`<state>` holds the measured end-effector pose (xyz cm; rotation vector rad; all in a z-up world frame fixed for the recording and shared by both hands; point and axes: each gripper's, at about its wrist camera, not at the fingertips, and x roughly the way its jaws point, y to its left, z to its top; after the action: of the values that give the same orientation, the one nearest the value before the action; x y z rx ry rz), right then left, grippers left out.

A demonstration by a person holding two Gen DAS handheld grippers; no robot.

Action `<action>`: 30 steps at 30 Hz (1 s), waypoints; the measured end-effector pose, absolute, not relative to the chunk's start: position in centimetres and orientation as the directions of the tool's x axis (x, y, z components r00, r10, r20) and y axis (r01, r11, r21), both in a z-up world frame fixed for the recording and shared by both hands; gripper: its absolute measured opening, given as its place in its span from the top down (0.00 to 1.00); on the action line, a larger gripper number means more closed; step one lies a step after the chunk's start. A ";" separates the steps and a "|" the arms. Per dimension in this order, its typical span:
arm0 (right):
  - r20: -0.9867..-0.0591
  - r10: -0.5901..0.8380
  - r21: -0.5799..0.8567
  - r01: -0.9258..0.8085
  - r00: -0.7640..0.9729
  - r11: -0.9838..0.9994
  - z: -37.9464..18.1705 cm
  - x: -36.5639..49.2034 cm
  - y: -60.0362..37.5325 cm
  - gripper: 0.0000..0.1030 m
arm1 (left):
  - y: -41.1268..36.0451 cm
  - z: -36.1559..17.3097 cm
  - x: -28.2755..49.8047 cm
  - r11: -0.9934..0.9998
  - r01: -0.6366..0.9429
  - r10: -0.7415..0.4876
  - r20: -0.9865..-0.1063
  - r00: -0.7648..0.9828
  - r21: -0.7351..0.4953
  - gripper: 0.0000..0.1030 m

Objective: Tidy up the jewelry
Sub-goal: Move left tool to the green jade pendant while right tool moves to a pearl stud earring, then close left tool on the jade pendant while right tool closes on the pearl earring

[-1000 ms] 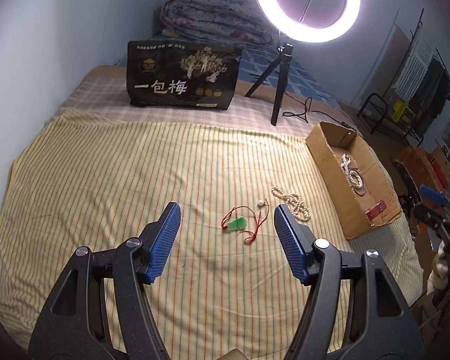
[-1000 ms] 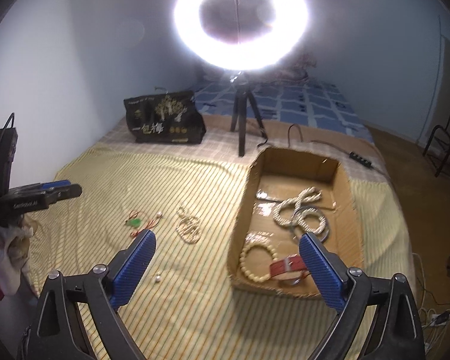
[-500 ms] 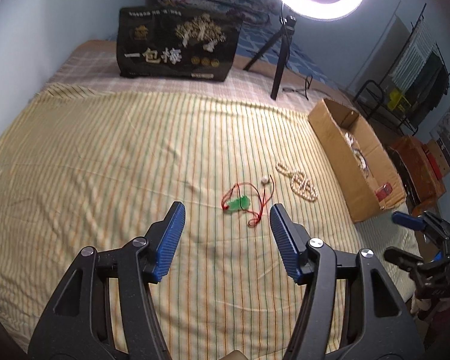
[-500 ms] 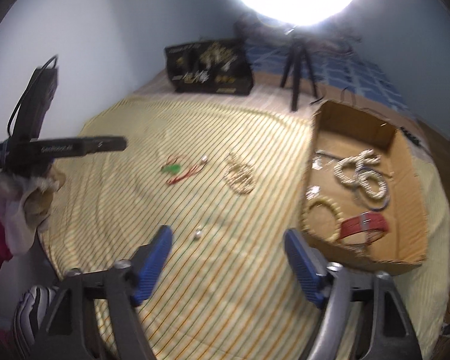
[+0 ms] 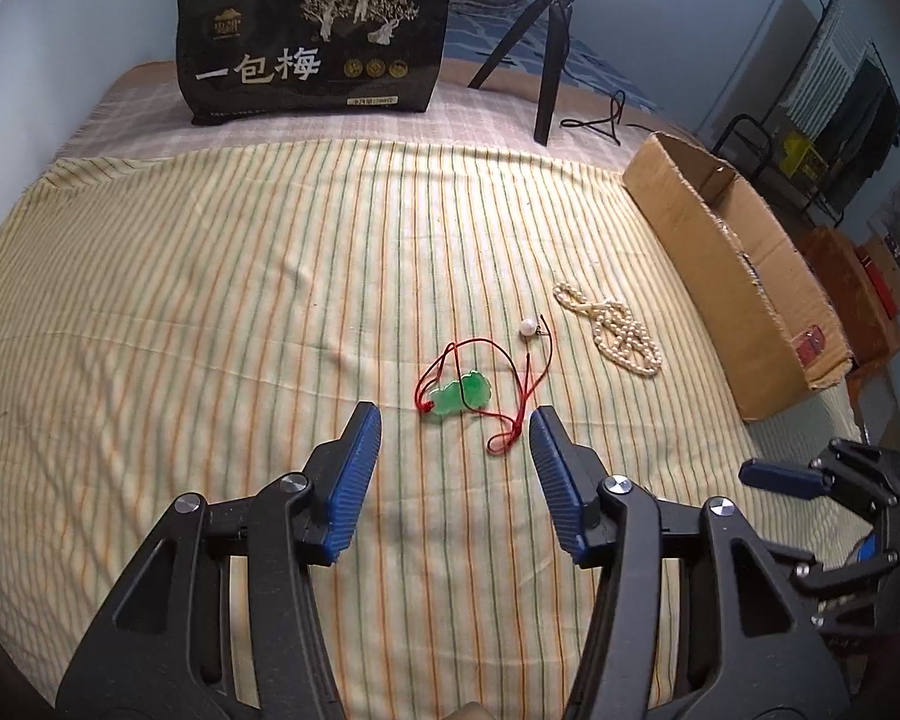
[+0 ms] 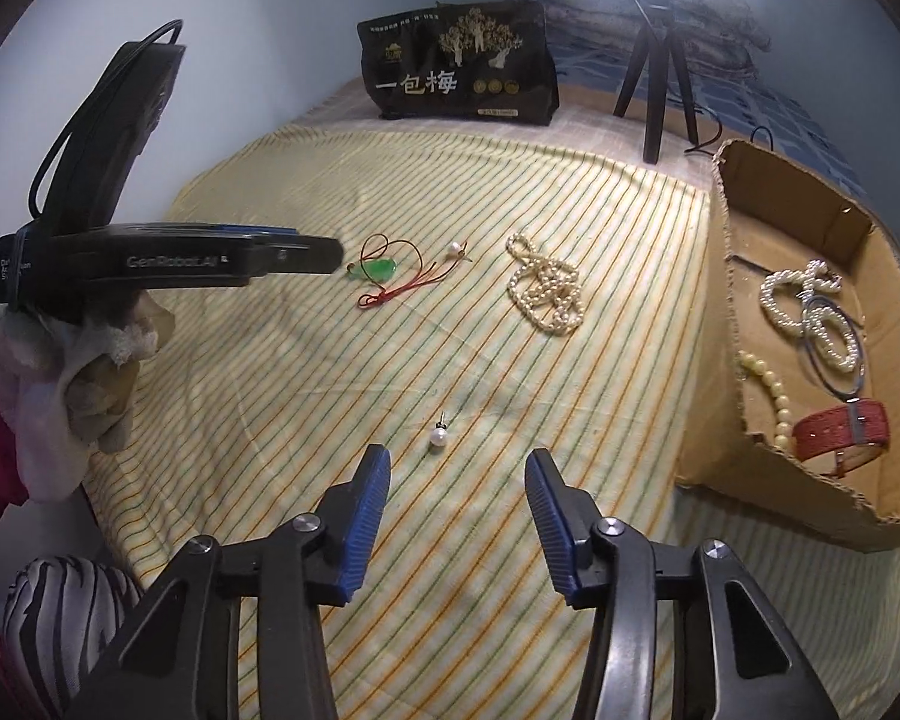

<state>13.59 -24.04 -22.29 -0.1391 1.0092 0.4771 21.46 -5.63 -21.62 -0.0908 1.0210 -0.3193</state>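
Note:
A green pendant on a red cord point(image 5: 462, 393) lies on the striped bedspread just ahead of my left gripper point(image 5: 455, 418). Its jaws are closing, with only cloth between them. Beyond the pendant lie a pearl earring point(image 5: 529, 328) and a heaped pearl necklace point(image 5: 621, 330). My right gripper point(image 6: 457, 459) hovers just behind a second loose pearl earring point(image 6: 437, 437); its jaws are closing too and hold nothing. The cardboard box point(image 6: 720, 360) at the right holds pearl strands point(image 6: 810, 312), a bead bracelet point(image 6: 774, 390) and a red strap point(image 6: 840, 429).
A black printed bag point(image 5: 312, 42) stands at the back of the bed beside a ring-light tripod point(image 5: 552, 54) with a trailing cable. A clothes rack point(image 5: 834, 90) stands off the bed to the right. A cloth-wrapped hand point(image 6: 72, 360) holds the left gripper.
Both grippers have sunk toward the bedspread and their jaws have narrowed. The right one swung left, from over the box to the loose pearl earring.

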 end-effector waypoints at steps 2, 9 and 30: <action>-0.840 0.317 0.103 -0.444 0.440 0.890 -22.6 13.7 -23.9 0.55 | -6.1 -22.2 21.9 0.953 0.211 -0.294 -0.829 0.475 -0.217 0.48; -0.843 0.314 0.108 -0.434 0.437 0.894 -23.5 14.3 -23.6 0.58 | -6.9 -23.8 23.1 0.968 0.165 -0.247 -0.838 0.486 -0.190 0.48; -0.845 0.309 0.103 -0.432 0.438 0.896 -25.1 14.7 -22.6 0.68 | -8.3 -25.0 23.1 0.985 0.136 -0.167 -0.825 0.540 -0.110 0.57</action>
<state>14.66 -22.59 -25.15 -0.1354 1.0187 0.4623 23.09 -8.28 -24.98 -0.0341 0.9841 -0.1798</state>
